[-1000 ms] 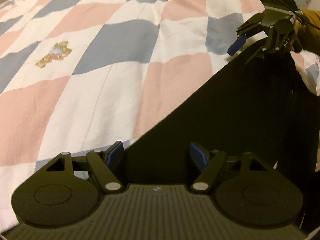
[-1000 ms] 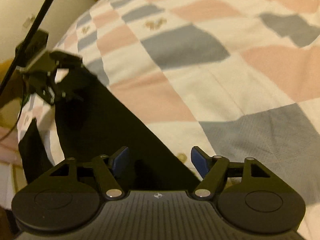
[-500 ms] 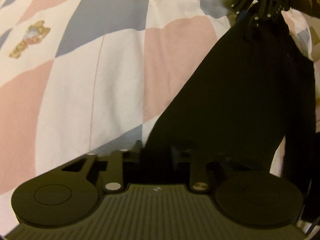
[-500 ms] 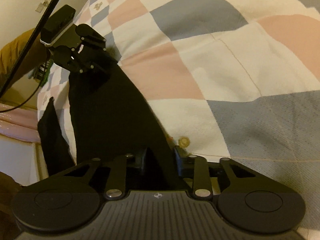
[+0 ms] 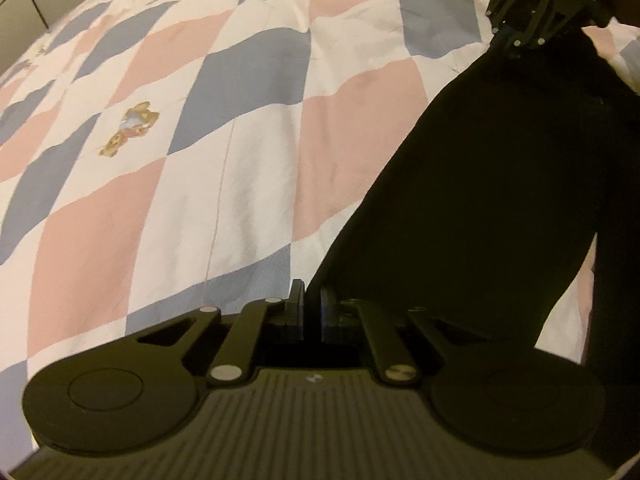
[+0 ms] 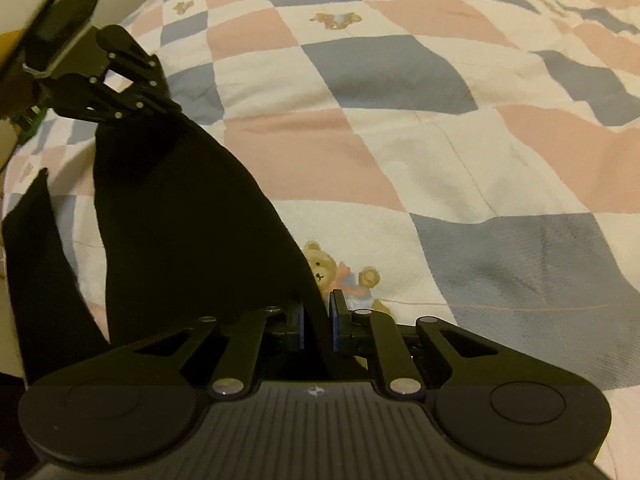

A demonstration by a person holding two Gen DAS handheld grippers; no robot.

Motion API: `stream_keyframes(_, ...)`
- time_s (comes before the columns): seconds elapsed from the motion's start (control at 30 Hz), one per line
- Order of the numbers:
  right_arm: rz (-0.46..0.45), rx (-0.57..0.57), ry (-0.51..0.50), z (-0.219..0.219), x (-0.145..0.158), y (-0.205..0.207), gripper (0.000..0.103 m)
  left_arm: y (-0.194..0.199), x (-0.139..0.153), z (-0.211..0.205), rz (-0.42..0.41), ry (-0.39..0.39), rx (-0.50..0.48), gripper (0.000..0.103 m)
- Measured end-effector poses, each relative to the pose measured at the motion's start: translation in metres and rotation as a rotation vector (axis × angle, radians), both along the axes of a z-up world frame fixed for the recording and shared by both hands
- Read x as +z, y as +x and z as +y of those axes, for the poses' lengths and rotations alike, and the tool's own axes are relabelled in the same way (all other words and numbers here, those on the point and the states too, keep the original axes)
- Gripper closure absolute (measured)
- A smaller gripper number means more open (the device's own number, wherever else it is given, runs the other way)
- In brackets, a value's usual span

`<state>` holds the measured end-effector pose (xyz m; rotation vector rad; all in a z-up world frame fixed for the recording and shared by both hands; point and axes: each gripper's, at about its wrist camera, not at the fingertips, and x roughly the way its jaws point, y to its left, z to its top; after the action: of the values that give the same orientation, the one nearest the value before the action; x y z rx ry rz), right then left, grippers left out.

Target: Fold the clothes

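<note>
- Left gripper [image 5: 311, 307]: fingers pinched together on one edge of the black garment [image 5: 480, 184]; wide apart and bare a second ago, blue pads showing, now buried in dark cloth.
- Right gripper [image 6: 318, 316]: fingers likewise clamped on the garment's other end, a ridge of fabric running up between the blue pads [image 6: 335, 320]; also spread and clear of the cloth a second earlier.
- Black garment: stretched between the two grippers, lifted off the quilt [image 5: 224, 128] along its held edge and sagging below it; flat on the quilt a second ago.
- Loose strip [image 6: 36, 280] of the same dark cloth: hanging at the garment's far-left side in the right wrist view, apart from the main panel.
- Opposite gripper visible at the garment's far end in each view, top right for the left camera [image 5: 532, 20], top left for the right camera [image 6: 120, 80].
- Teddy-bear print [image 6: 340, 276]: exposed on the quilt just beside the garment's held edge.
- Meaning for the task, as a judgement: grasp stage complete, both ends secured; folding itself not yet done, likely next a carry of the held edge over the rest.
- Risk: thin cloth slipping from a shallow pinch; dangling strip folding in crooked.
</note>
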<state>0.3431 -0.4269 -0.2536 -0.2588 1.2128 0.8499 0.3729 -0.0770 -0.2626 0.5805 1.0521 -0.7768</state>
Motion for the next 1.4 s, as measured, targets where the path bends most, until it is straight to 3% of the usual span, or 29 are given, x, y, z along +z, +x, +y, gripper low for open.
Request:
stream_keyframes(0.33, -0.077, -0.013, -0.032, 0.002, 0.001, -0.016, 0.091, -0.020, 0.007, -0.009, -0.056, 0.040, 0.047, 0.099)
stream_keyframes(0.5, -0.152, -0.019, -0.046, 0.003, 0.013, -0.032, 0.092, -0.042, 0.023, -0.005, -0.108, 0.020, 0.097, 0.099)
stream_keyframes(0.7, -0.383, 0.000, -0.093, 0.014, 0.059, -0.109, 0.093, -0.123, 0.070, 0.009, -0.176, -0.079, 0.231, 0.099)
stream_keyframes(0.83, -0.479, 0.032, -0.124, 0.020, 0.077, -0.189, 0.094, -0.203, 0.089, 0.015, -0.133, -0.134, 0.359, 0.099)
stream_keyframes(0.97, -0.456, 0.037, -0.153, 0.027, 0.068, -0.265, 0.093, -0.270, 0.070, 0.013, 0.007, -0.118, 0.491, 0.098)
stream_keyframes(1.07, -0.307, 0.004, -0.171, 0.032, 0.039, -0.301, 0.091, -0.299, 0.039, 0.010, 0.108, -0.065, 0.563, 0.096)
stream_keyframes(1.13, -0.191, -0.035, -0.197, 0.035, 0.017, -0.313, 0.081, -0.309, 0.024, 0.007, 0.131, -0.019, 0.584, 0.095)
stream_keyframes(1.17, -0.140, -0.053, -0.218, 0.036, 0.007, -0.317, 0.062, -0.310, 0.023, 0.007, 0.132, -0.017, 0.584, 0.095)
stream_keyframes(1.2, -0.094, -0.073, -0.238, 0.037, -0.002, -0.321, 0.051, -0.310, 0.024, 0.007, 0.134, -0.021, 0.582, 0.093)
stream_keyframes(1.23, -0.087, -0.107, -0.252, 0.035, -0.004, -0.325, 0.051, -0.310, 0.027, 0.008, 0.138, -0.030, 0.583, 0.092)
stream_keyframes(1.3, -0.086, -0.208, -0.222, 0.024, 0.002, -0.327, 0.044, -0.309, 0.035, 0.013, 0.161, -0.064, 0.594, 0.079)
stream_keyframes(1.4, -0.028, -0.468, -0.135, -0.007, 0.016, -0.324, 0.040, -0.309, 0.053, 0.017, 0.122, -0.040, 0.597, 0.078)
